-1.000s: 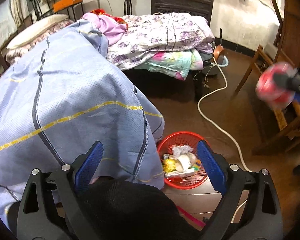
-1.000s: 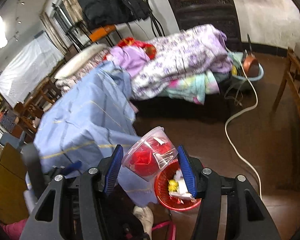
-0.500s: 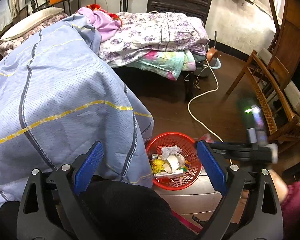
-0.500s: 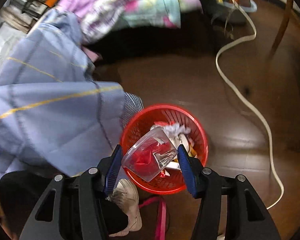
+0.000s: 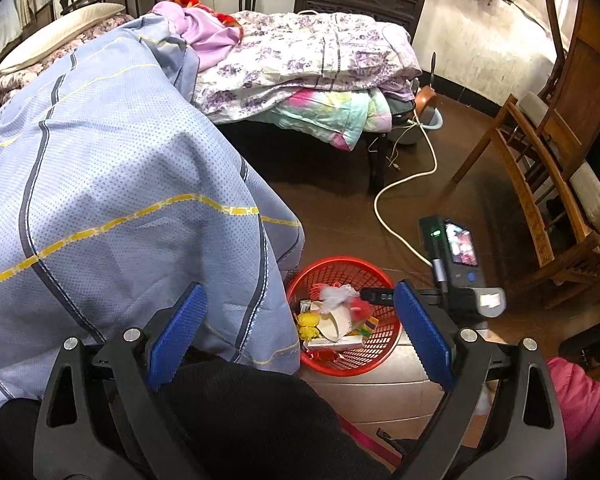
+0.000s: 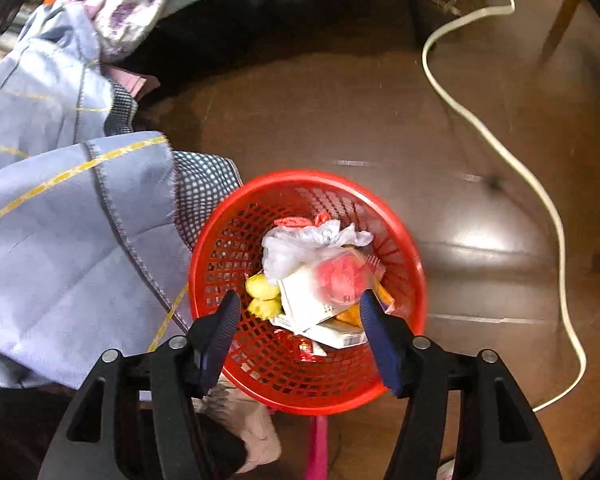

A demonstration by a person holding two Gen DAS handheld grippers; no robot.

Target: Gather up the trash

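We hold our right gripper (image 6: 298, 332) directly above the red mesh basket (image 6: 408, 296), its blue-padded jaws spread wide with nothing between them. Just beyond the fingertips, a clear plastic cup with red contents (image 6: 338, 276) lies tilted on top of the trash pile inside the basket; it looks slightly blurred, and it touches neither finger. Under and around it we see a crumpled white plastic bag (image 6: 300, 242), a white carton (image 6: 304, 300), two yellow lumps (image 6: 262, 296) at the pile's left side, and a flat white box (image 6: 334, 336) near the basket's near wall.

The basket stands on the dark brown floor (image 6: 340, 120), with the hem of a blue bedsheet (image 6: 72, 240) hanging against its left rim. A white cable (image 6: 500, 148) snakes across the floor to the right, well apart from the basket.

Our left gripper (image 5: 300, 328) hangs higher and farther back, its jaws also wide apart and empty. From the left wrist view the same basket (image 5: 340, 268) sits between the blue fingers, with a paper cup (image 5: 334, 322) lying on its side among the trash. The right gripper's device (image 5: 456, 264), with a lit screen and a green light, shows just right of the basket. Beyond are the bed piled with a purple floral quilt (image 5: 300, 52) and a wooden chair (image 5: 540, 176) at the right.
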